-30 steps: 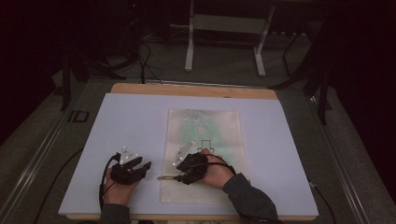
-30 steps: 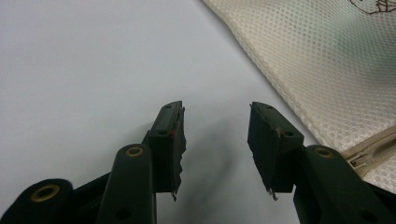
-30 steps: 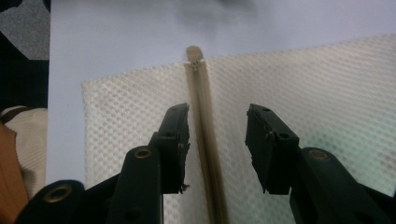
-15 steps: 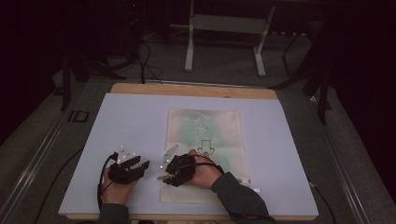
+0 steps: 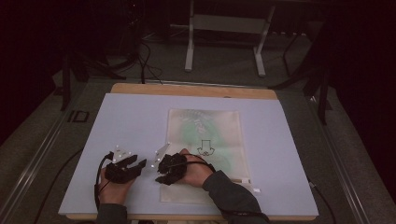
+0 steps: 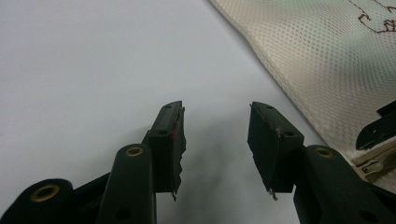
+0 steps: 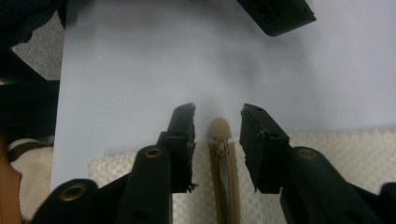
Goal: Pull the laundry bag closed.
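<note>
Your left gripper [image 5: 142,164] rested on the bare table [image 5: 116,121] just beside the mesh bag [image 5: 210,135], jaws apart and empty, so nothing pinned the fabric. Your right gripper [image 7: 217,128] sat at the bag's near-left corner, its jaws just narrowed around the zipper pull [image 7: 219,128] but not yet pressing it; a gap showed on both sides. The risk, as I judged it: had you closed off-centre, the pads could have slipped off the small tab, and pulling unanchored would have dragged the whole bag.
</note>
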The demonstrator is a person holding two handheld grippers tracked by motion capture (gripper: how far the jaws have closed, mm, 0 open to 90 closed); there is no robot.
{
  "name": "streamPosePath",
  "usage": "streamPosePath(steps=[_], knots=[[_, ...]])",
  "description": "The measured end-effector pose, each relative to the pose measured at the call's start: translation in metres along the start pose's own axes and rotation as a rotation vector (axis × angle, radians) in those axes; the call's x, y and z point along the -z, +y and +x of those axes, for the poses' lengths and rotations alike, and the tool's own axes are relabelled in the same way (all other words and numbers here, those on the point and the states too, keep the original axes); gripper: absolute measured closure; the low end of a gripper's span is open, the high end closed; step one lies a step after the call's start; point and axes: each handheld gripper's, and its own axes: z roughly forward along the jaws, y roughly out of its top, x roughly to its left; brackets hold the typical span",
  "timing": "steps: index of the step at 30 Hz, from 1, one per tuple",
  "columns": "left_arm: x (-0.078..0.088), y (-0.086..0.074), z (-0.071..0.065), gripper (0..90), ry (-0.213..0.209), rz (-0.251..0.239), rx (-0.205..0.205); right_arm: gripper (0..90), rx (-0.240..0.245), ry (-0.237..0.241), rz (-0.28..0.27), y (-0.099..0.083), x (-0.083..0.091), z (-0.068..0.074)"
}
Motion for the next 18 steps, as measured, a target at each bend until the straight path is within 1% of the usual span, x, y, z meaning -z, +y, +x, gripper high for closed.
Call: streamPosePath(steps=[3,5,15,18], knots=[[0.0,0.0,0.001,54.8,-0.001,-0.003,0.004,68.2,-0.002,0.006,0.004,0.003,-0.003,-0.001],[0.001,0.0,0.002,54.8,-0.002,-0.005,0.005,70.0,0.002,0.0,0.008,0.005,-0.006,-0.001],[0.001,0.0,0.002,54.6,0.0,-0.005,0.008,73.0,-0.015,0.007,0.032,0.007,-0.017,-0.004],[0.002,0.0,0.002,54.5,0.001,-0.004,0.008,73.7,-0.028,0.008,0.047,0.005,-0.02,-0.006]])
